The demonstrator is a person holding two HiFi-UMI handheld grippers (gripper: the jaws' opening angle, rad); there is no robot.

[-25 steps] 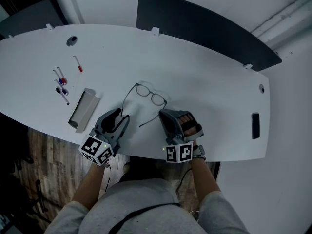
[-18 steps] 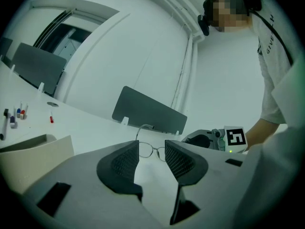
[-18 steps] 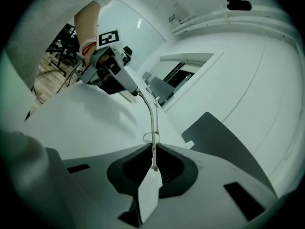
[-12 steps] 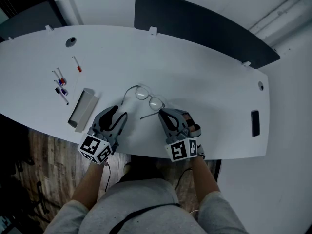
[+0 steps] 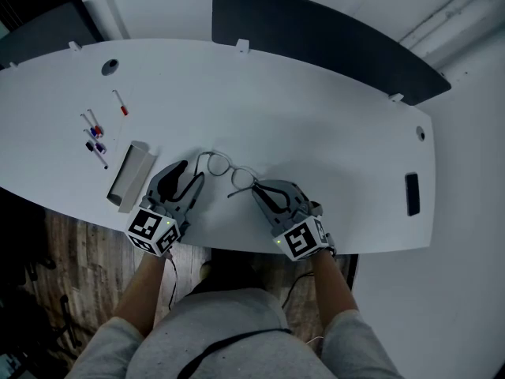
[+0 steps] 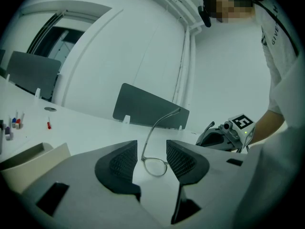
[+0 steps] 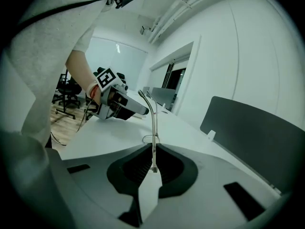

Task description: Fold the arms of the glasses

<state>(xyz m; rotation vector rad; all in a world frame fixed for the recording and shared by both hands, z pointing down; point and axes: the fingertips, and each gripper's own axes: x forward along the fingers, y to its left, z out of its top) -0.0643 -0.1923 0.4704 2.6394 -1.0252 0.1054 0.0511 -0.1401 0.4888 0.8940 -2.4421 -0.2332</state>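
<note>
Thin wire-rimmed glasses (image 5: 227, 170) stand tipped on the white table (image 5: 316, 133) near its front edge, between my two grippers. My right gripper (image 5: 260, 193) is shut on one arm of the glasses (image 7: 153, 137), which rises upright from its pads (image 7: 138, 168). My left gripper (image 5: 189, 180) is open; its jaws have just been opening. In the left gripper view one lens (image 6: 155, 166) lies between the left gripper's (image 6: 151, 159) pads without touching them, and the other arm sweeps up and to the right.
A grey open tray (image 5: 130, 176) lies left of my left gripper, with several markers (image 5: 95, 133) beyond it. A dark divider panel (image 5: 316, 38) stands along the table's far edge. A black slot (image 5: 411, 193) is set in the table at right.
The glasses have come nearer to the front edge and tipped up from lying flat. My right gripper has rolled with the arm in its pads. The left gripper's jaws stand wider.
</note>
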